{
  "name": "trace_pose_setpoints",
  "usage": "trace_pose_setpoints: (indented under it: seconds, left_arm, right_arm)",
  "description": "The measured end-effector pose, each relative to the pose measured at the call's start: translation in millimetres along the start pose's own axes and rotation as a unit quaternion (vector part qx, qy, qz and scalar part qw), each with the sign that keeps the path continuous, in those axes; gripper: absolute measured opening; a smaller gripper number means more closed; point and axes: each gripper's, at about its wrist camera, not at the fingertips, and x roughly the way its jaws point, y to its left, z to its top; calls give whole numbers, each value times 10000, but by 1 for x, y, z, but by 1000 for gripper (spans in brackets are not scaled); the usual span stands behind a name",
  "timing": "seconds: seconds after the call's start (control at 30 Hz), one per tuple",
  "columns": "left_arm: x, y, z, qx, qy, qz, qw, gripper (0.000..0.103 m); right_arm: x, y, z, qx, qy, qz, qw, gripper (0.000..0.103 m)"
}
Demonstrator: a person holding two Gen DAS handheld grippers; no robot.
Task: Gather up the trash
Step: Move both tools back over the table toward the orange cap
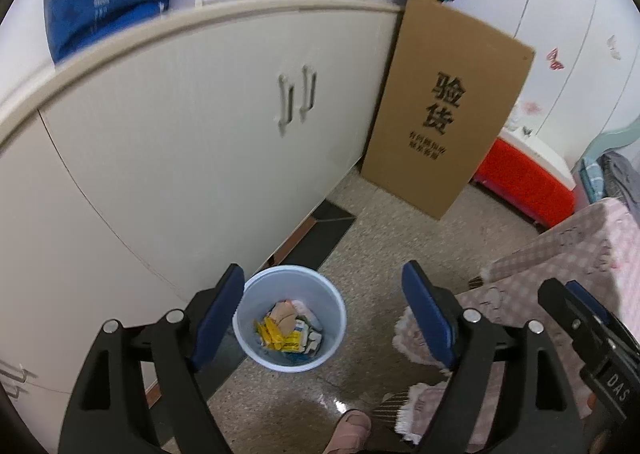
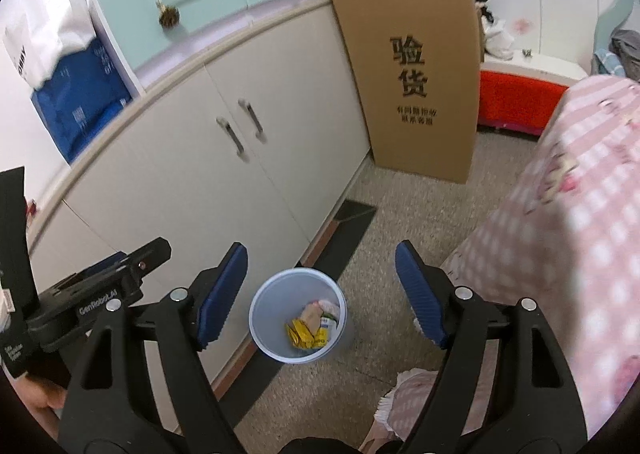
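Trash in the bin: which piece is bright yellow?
The crumpled wrapper at the left of the pile in the bin; the other scraps look tan, pinkish or white.

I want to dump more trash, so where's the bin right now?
The light blue trash bin stands on the floor beside the white cabinet, low in both wrist views, between the open gripper fingers.

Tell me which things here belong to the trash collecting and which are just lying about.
Part of the job:
- round pale blue plastic bin on the floor
- yellow and white wrappers inside it
- left tool and right tool, both open and empty

Just lying about:
- tall brown cardboard box
- cream cabinet
- pink checked cloth
- red storage box
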Motion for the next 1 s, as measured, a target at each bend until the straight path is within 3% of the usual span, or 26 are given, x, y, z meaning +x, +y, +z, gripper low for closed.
trace_pose_setpoints:
  seconds: [0.23,0.43,0.73,1.0]
  left_arm:
    - [-61,-42,2,187,-465,-286,9983,82]
    - [-101,-106,-3,500,-723,-663,9939,84]
    - [-118,-222,-25,1302,-629,-1175,9825,84]
    - [-108,-322,-51,2051,-405,-1550,9655,84]
  right_arm:
    - [-61,-19,13,105,-444,43,9989,77]
    - [-118,-65,18,267,-833,-181,9960,79]
    - [-191,-177,10,819,-1185,-875,9857,80]
    - [-224,-279,-5,1472,-1143,-1513,9707,80]
